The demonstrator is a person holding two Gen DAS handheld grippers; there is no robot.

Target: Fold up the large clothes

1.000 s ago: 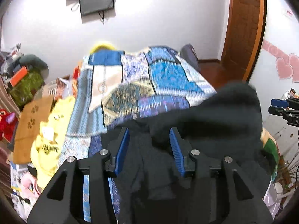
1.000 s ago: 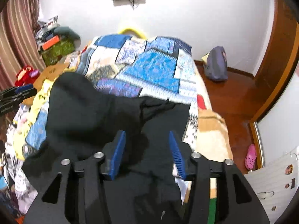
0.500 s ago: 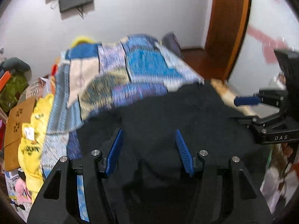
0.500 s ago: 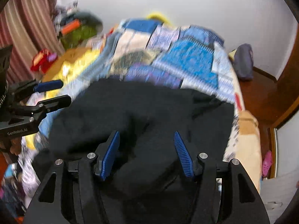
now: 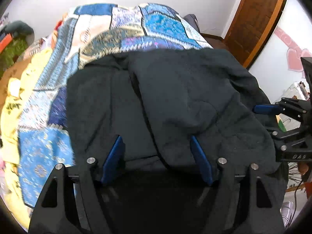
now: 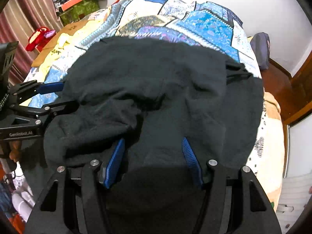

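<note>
A large black garment [image 5: 175, 97] lies rumpled across the near end of the bed, with a folded-over layer on its right half; it also shows in the right wrist view [image 6: 165, 89]. My left gripper [image 5: 156, 142] is open, its blue fingers spread just above the garment's near edge. My right gripper [image 6: 153, 144] is open too, over the garment's near part. Each gripper appears at the edge of the other's view: the right one [image 5: 273, 111] and the left one [image 6: 58, 95], both beside the cloth.
A blue patchwork quilt [image 5: 136, 25] covers the bed. Yellow cloth [image 5: 11, 105] and clutter lie left of it. A wooden door [image 5: 259, 15] stands at the right. A grey bag [image 6: 261, 48] sits on the floor by the wall.
Both grippers have moved forward and down over the garment. The black cloth, bunched up a second ago, now lies spread lower across the bed.
</note>
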